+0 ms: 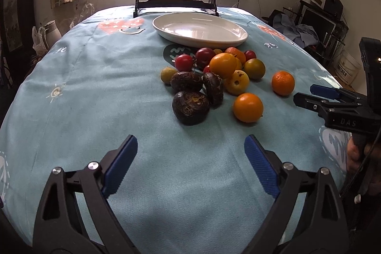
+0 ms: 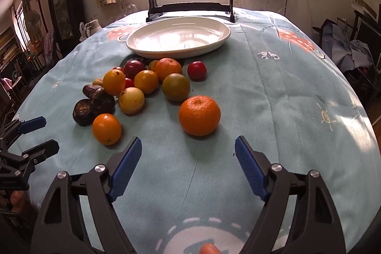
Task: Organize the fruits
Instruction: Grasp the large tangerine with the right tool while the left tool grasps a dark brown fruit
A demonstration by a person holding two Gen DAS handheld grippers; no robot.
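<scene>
On the blue-clothed bench (image 1: 83,87), through the left wrist view, the left gripper (image 1: 190,146) hung low with fingers spread wide, holding nothing. Beyond it lay the fruit pile (image 1: 214,70): dark wrinkled fruits (image 1: 190,108) nearest, a smooth orange (image 1: 248,107) to their right, and the white plate (image 1: 200,27) at the far side, bare. The right gripper (image 1: 307,94) reached in from the right.

From the right wrist view, the right gripper (image 2: 188,149) also stood spread and empty, a dimpled mandarin (image 2: 199,115) just beyond its fingertips. Round fruit on soft cloth could roll if one finger touched first, and I judged a nudge might scatter the pile or send a fruit off the edge.
</scene>
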